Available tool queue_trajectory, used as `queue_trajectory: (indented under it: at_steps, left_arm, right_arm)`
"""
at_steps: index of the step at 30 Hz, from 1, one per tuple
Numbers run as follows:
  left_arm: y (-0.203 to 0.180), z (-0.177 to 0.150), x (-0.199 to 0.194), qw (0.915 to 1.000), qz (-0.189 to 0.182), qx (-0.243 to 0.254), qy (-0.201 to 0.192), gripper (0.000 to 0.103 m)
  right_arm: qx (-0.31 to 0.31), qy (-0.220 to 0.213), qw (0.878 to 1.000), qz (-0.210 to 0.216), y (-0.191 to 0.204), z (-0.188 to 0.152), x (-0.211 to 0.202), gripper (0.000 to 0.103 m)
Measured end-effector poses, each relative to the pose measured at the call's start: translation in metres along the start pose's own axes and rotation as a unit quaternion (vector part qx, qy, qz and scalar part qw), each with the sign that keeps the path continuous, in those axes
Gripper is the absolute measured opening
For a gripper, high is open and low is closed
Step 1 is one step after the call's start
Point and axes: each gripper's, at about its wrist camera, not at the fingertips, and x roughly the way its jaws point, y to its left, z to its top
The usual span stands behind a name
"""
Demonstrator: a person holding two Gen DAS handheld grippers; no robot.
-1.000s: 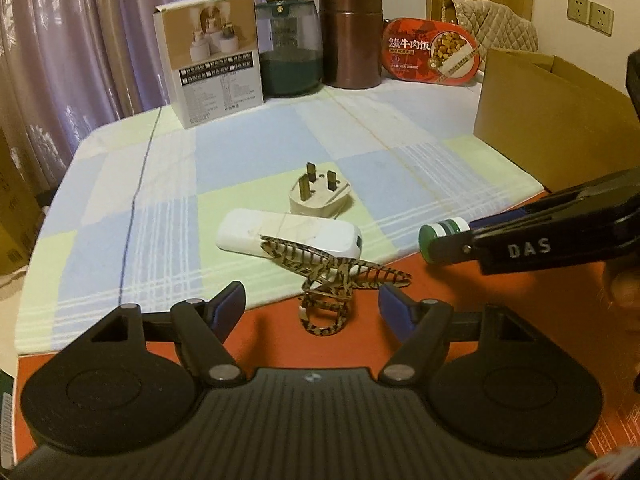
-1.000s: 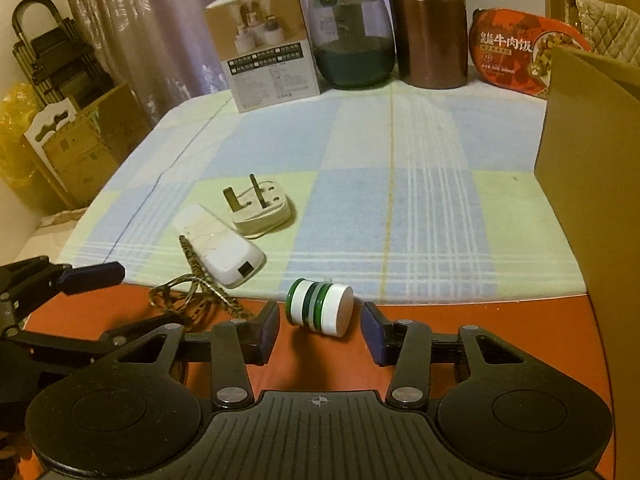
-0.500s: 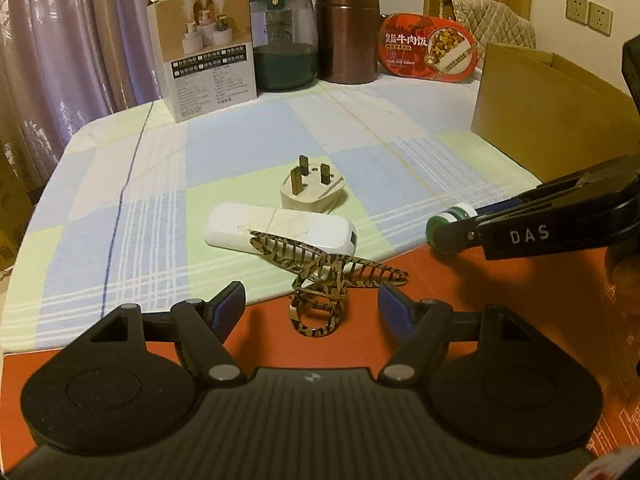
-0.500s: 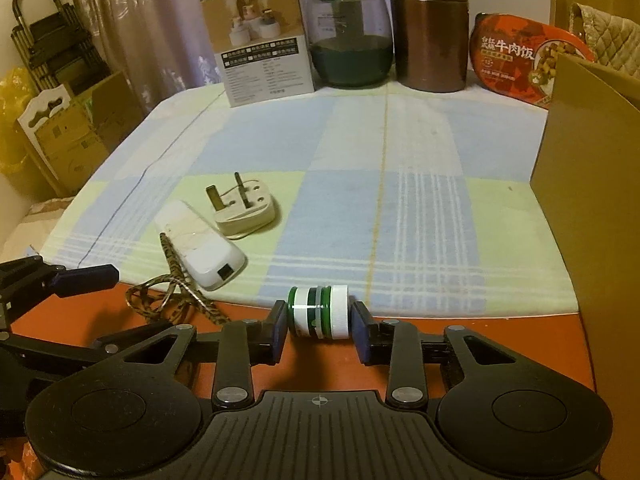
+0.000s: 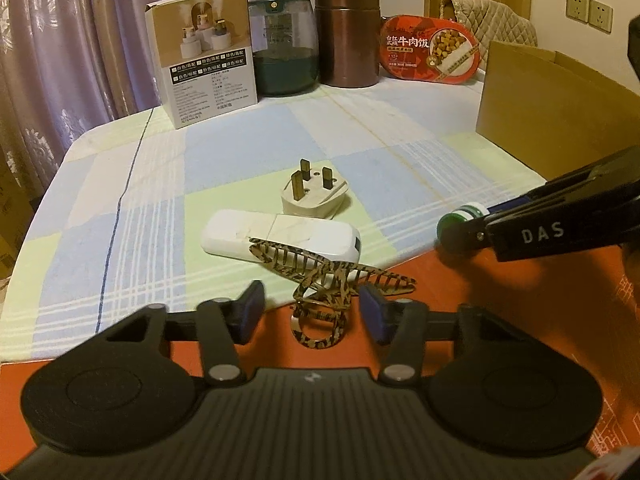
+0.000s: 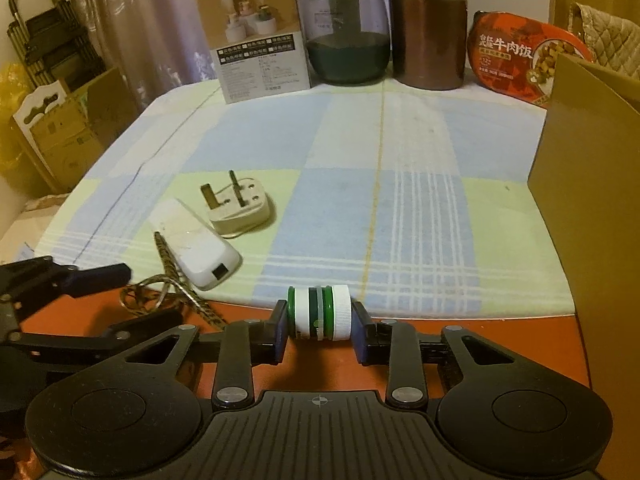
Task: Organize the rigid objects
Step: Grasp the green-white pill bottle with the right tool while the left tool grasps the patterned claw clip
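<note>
Your right gripper [image 6: 319,334] has its fingers clamped on the green-and-white bottle [image 6: 319,313] just above the desk's [image 6: 460,332] orange edge, while your left gripper [image 5: 312,312] fingers stand released around the leopard-print hair clip [image 5: 320,280], its far end overlapping the white remote [image 5: 280,234].

- Checked tablecloth [image 6: 360,152] over an orange table [image 6: 480,344].
- Leopard-print hair clip [image 5: 320,280] between the left jaws, on the cloth's edge.
- White oblong device [image 5: 280,236] and white plug [image 5: 316,200], pins up, just ahead of the jaws.
- Far beyond: printed carton [image 5: 204,56], green jar [image 5: 286,52], brown canister [image 5: 346,32], red meal box [image 5: 432,50].
- Cardboard box [image 5: 552,108] to the right.
</note>
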Motion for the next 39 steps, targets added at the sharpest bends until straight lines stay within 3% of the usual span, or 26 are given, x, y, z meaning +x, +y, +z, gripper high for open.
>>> queue_trajectory:
  at_steps: [7, 30, 39]
  left_arm:
    - [-0.004, 0.001, 0.001, 0.9999, -0.006, 0.008, -0.004, 0.027]
    - [-0.017, -0.004, 0.009, 0.9991, -0.011, 0.039, 0.009, 0.027]
    - [-0.015, 0.002, 0.004, 0.9996, -0.026, 0.005, 0.014, 0.026]
  right_arm:
    - [0.0, -0.001, 1.0, 0.006, 0.003, 0.002, -0.003, 0.028]
    - [0.005, 0.0, 1.0, 0.014, 0.003, 0.003, -0.006, 0.028]
    - [0.007, -0.001, 1.0, 0.019, 0.003, 0.004, -0.008, 0.028]
